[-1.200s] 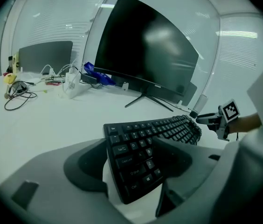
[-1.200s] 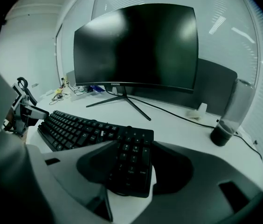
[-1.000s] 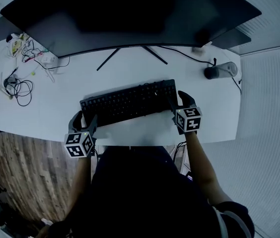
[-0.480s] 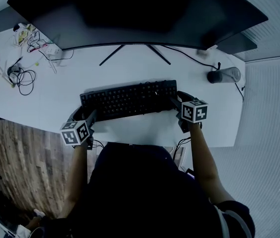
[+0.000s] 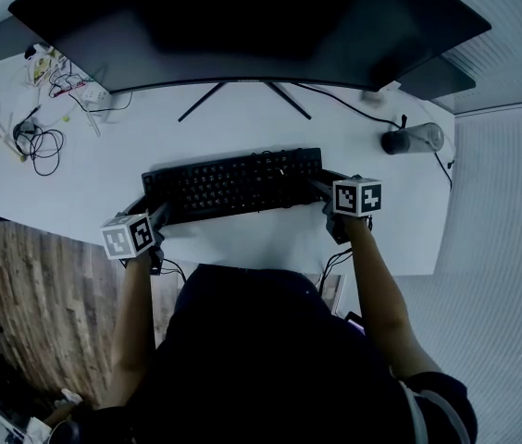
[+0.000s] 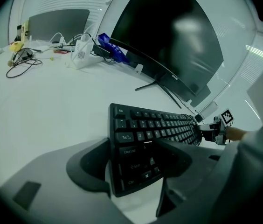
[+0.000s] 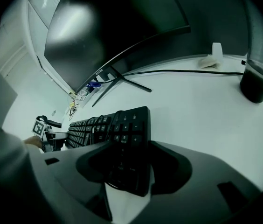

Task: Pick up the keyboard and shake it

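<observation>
A black keyboard [image 5: 233, 181] lies crosswise in front of the monitor, held at both ends. My left gripper [image 5: 153, 215] is shut on its left end, with the jaws pressing the top and underside near the Caps Lock keys [image 6: 128, 151]. My right gripper [image 5: 322, 191] is shut on the right end, over the number pad [image 7: 124, 130]. The keyboard [image 6: 157, 127] seems raised a little above the white desk [image 5: 242, 123]. From each gripper view, the other gripper's marker cube shows at the far end.
A large curved dark monitor [image 5: 242, 21] on a splayed stand [image 5: 242, 98] fills the back of the desk. A dark cup [image 5: 411, 139] and a cable stand at the right. Loose cables [image 5: 37, 146] and small items clutter the left. The desk's front edge is close to the person.
Both grippers have moved a little farther from the person, with the keyboard between them. The keyboard has shifted slightly to the left and toward the monitor.
</observation>
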A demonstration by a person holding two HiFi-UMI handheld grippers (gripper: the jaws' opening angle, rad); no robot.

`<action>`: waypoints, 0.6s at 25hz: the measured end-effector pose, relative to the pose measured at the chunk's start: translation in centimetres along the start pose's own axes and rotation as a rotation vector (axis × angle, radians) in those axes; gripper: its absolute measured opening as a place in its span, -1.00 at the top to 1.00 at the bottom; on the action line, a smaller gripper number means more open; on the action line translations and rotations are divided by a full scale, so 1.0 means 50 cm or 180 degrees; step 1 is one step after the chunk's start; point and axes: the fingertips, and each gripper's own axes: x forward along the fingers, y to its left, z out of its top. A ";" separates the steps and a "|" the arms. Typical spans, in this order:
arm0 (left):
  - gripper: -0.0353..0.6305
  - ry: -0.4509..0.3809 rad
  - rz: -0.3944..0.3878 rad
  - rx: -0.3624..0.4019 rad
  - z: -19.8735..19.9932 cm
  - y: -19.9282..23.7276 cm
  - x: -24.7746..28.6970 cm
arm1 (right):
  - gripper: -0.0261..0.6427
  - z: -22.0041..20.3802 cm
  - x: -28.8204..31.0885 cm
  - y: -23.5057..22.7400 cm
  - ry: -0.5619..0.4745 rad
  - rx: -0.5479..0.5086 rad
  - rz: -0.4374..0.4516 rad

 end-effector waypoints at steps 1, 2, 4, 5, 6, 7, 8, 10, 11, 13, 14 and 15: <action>0.02 -0.0005 0.0001 -0.0022 0.000 0.000 -0.001 | 0.22 0.000 0.000 0.000 0.0040 0.0004 -0.0003; 0.02 -0.0014 0.0007 -0.0037 0.000 0.001 -0.002 | 0.22 0.001 0.000 0.000 0.0076 0.0008 -0.0009; 0.02 -0.0029 0.0026 -0.0053 0.000 0.000 -0.005 | 0.22 0.002 0.000 0.000 0.0130 0.0012 -0.0034; 0.02 -0.0035 0.0034 -0.0058 0.000 -0.001 -0.007 | 0.22 0.002 -0.002 0.002 0.0141 0.0008 -0.0045; 0.02 -0.0041 0.0038 -0.0061 -0.001 -0.002 -0.010 | 0.22 0.002 -0.005 0.004 0.0139 0.0000 -0.0051; 0.02 -0.0049 0.0039 -0.0065 -0.003 -0.004 -0.014 | 0.22 0.003 -0.009 0.007 0.0126 -0.0012 -0.0055; 0.02 -0.0060 0.0034 -0.0072 -0.004 -0.005 -0.019 | 0.22 0.004 -0.016 0.012 0.0104 -0.0029 -0.0061; 0.02 -0.0081 0.0001 -0.0100 -0.007 -0.007 -0.025 | 0.22 0.012 -0.034 0.024 0.0037 -0.0091 -0.0102; 0.02 -0.0086 -0.0029 -0.0127 -0.009 -0.008 -0.026 | 0.23 0.019 -0.046 0.032 -0.0002 -0.0141 -0.0141; 0.02 -0.0089 -0.0114 -0.0205 -0.015 -0.009 -0.026 | 0.23 0.037 -0.074 0.052 -0.0094 -0.0289 -0.0237; 0.02 -0.0094 -0.0169 -0.0254 -0.019 -0.012 -0.026 | 0.24 0.050 -0.091 0.064 -0.0154 -0.0389 -0.0288; 0.02 -0.0106 -0.0233 -0.0309 -0.021 -0.016 -0.024 | 0.24 0.064 -0.109 0.076 -0.0226 -0.0500 -0.0338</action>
